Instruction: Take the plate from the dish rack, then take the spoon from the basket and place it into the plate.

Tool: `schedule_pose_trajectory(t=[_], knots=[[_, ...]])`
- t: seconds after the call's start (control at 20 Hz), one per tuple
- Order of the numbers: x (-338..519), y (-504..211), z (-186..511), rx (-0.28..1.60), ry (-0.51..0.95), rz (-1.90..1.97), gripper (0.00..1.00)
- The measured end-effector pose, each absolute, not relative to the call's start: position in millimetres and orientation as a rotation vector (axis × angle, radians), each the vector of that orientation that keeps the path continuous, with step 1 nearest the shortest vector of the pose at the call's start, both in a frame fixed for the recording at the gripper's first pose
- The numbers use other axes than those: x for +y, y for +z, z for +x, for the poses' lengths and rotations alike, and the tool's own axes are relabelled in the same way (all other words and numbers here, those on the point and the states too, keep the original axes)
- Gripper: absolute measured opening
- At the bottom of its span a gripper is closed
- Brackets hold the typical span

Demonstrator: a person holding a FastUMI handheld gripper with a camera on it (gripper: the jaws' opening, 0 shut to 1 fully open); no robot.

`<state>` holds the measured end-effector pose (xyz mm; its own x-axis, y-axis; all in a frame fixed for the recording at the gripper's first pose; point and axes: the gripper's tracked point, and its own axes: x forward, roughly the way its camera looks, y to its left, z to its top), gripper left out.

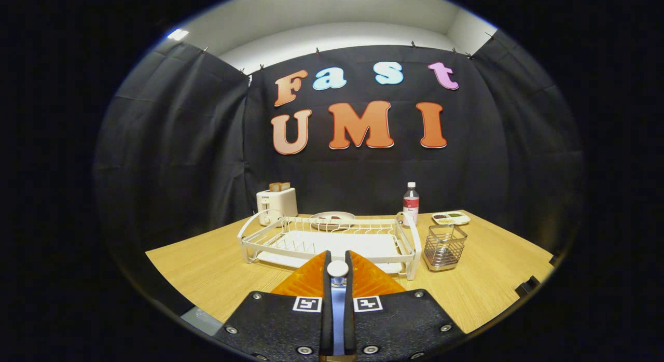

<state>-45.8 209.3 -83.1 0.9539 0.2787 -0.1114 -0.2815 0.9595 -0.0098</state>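
My gripper (338, 259) is shut on the spoon (337, 269), whose white rounded end and pale handle show in the narrow gap between the two fingers. Directly under and just ahead of the fingers lies the orange ribbed plate (369, 278) on the wooden table, in front of the dish rack. The white wire dish rack (328, 241) stands just beyond the fingers with nothing standing in its slots. The square wire basket (444, 247) sits to the right of the rack; I cannot tell what it holds.
Behind the rack are a white toaster (277, 204) with bread in it, a small plate (332, 219), a plastic bottle (411, 202) and a divided dish (451, 218). The wooden table (498, 279) extends right of the basket.
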Motion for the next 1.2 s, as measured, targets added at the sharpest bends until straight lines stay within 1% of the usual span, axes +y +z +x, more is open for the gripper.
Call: schedule_pose_trajectory(t=[0.2,0.5,0.65,0.75,0.8,0.85,0.9,0.95,1.0,1.1,1.2], knots=[[221,-101,-38,0.151,0.302,-0.032,0.08],[233,-110,-30,0.182,0.321,-0.035,0.08],[233,-111,-30,0.193,0.320,-0.019,0.13],[227,-109,-27,0.198,0.299,-0.011,0.20],[223,-108,-24,0.200,0.283,-0.010,0.39],[218,-110,-23,0.205,0.268,-0.007,0.53],[214,-109,-21,0.209,0.255,0.000,0.72],[210,-108,-19,0.210,0.244,0.007,0.79],[207,-106,-18,0.213,0.236,0.012,0.91],[200,-99,-15,0.206,0.224,0.016,0.97],[193,-90,-13,0.198,0.214,0.008,0.97]])
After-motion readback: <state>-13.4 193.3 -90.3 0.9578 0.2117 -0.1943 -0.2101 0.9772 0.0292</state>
